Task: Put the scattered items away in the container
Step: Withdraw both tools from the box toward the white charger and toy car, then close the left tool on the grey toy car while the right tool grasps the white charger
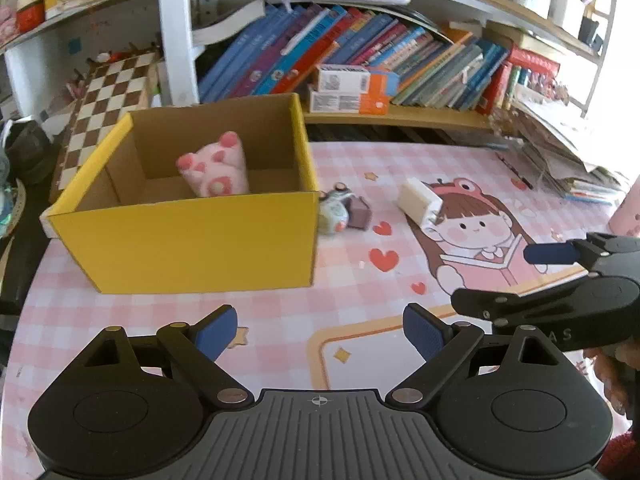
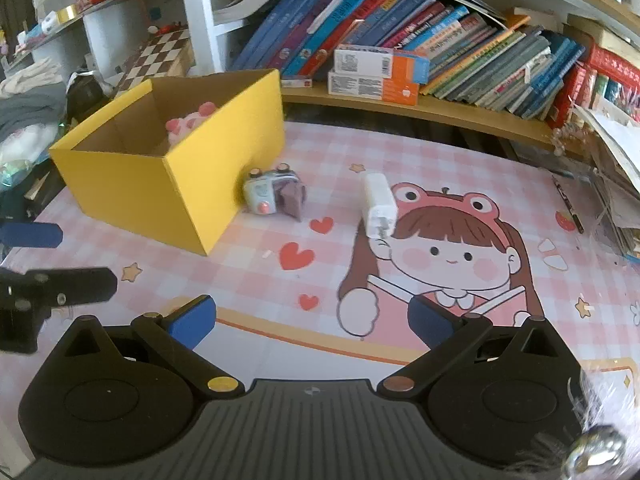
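Pink checked tablecloth (image 2: 440, 168) below crowded bookshelves (image 2: 460, 40), yellow box (image 1: 192, 240) on it; left gripper (image 1: 320, 332) and right gripper (image 2: 312, 320) both released, empty.

Box (image 1: 192, 240): yellow outside, plain brown card inside. Plush (image 1: 214, 168) in the box: pale pink with darker pink spots and ear tips. Bench (image 1: 360, 300) cover: pink-and-white check, printed with red hearts, yellow stars and a cartoon girl with brown hair, a pink frog hood and a pink dress. Charger (image 2: 378, 204) at bench centre: white. Toy (image 2: 262, 196) just right of the box: pale blue-green with an orange-pink button; small block (image 2: 292, 200) beside it: dull purple. Board (image 1: 110, 100) far left: brown-and-white chequer. Left tongs (image 1: 320, 332) and right tongs (image 2: 312, 320): black arms, blue pads. Books (image 1: 360, 52) on the far shelf: mostly blue, red and orange spines.
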Available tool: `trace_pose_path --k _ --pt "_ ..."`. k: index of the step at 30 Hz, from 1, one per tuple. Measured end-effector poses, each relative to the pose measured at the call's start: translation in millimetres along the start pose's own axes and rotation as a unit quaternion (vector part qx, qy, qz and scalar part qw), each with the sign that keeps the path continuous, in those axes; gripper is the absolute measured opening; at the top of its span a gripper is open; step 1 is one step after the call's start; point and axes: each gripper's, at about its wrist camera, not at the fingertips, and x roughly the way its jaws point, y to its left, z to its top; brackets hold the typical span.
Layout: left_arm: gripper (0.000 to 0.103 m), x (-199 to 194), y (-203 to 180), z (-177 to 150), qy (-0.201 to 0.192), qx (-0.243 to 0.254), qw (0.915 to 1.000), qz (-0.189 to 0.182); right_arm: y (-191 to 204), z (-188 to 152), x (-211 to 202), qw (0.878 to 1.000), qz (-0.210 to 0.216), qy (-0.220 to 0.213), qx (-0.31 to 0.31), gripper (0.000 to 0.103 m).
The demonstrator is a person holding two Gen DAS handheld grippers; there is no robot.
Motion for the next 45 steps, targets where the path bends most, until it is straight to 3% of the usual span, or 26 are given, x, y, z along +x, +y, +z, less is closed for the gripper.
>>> trace_pose_path --k 9,24,30,45 --pt "0.092 11.8 -30.6 10.8 0.004 0.024 0.9997 0.003 -29.3 -2.2 4.3 1.000 -0.002 0.004 0.012 0.103" --pt "0.092 32.6 -75.1 53.9 -0.054 0.098 0.9936 0.016 -62.5 11.2 25.4 0.999 -0.020 -0.029 0.002 0.100" --pt "0.090 53.4 -88.3 67.3 -0.052 0.130 0.9896 0.032 -66.0 15.6 37.8 0.999 -0.015 -0.035 -0.009 0.096" --pt "0.049 114.6 -97.6 86.4 -0.031 0.127 0.9884 0.078 -75.0 28.9 79.6 0.998 0.025 -0.051 -0.010 0.077"
